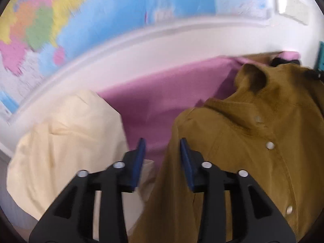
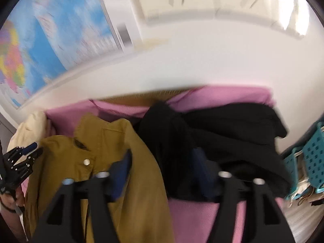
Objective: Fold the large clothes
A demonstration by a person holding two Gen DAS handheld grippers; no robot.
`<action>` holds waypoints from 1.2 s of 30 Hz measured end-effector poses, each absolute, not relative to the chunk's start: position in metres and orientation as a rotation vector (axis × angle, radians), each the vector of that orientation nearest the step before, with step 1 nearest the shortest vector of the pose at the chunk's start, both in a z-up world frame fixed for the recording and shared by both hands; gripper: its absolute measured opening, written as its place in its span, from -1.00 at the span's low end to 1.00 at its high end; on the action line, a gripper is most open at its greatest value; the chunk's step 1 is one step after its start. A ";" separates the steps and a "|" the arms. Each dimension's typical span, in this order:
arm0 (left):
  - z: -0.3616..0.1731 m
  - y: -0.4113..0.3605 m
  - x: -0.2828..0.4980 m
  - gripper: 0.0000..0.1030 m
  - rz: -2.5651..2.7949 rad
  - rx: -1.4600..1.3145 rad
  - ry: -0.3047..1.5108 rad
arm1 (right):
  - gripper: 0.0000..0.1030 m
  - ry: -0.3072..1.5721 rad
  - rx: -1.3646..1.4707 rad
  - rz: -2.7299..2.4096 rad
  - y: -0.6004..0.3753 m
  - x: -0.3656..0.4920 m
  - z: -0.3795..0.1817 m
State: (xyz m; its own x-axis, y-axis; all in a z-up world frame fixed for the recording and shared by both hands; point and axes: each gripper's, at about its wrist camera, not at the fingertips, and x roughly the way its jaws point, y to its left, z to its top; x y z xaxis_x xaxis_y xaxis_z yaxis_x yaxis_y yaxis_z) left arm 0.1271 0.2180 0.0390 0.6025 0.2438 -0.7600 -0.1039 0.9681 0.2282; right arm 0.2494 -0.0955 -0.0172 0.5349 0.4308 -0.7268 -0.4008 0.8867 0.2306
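**Laundry on pink cloth: items as laid**

- Mustard-brown jacket [image 1: 243, 141]: snap-buttoned, rumpled, lying on pink cloth [image 1: 162, 93]; collar end toward the wall; between cream garment and black garment.
- Cream garment [image 1: 66, 137]: heaped at the left end of the pink cloth, just beside the jacket.
- Black garment [image 2: 222, 137]: bunched at the right of the jacket, touching it along one edge, also on the pink cloth.
- Left gripper [image 1: 163, 151]: blue pads spread apart, nothing pinched; hanging above the jacket's left edge and the strip of pink cloth beside it. Seen too from the right wrist view, at far left, carried in a hand [image 2: 12, 200].
- Right gripper [image 2: 162, 162]: fingers spread wide, nothing clamped; poised over the seam where jacket meets black garment. Heavy blur here; contact with fabric cannot be told.
- Teal perforated basket [image 2: 311, 154]: at the right edge, contents indistinct.
- Wall map [image 1: 91, 20]: coloured, blurred, on the white wall behind.
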 end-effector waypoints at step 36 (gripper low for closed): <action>0.057 0.209 -0.081 0.69 0.071 0.067 0.850 | -0.68 0.857 0.248 0.403 -0.293 0.090 -0.023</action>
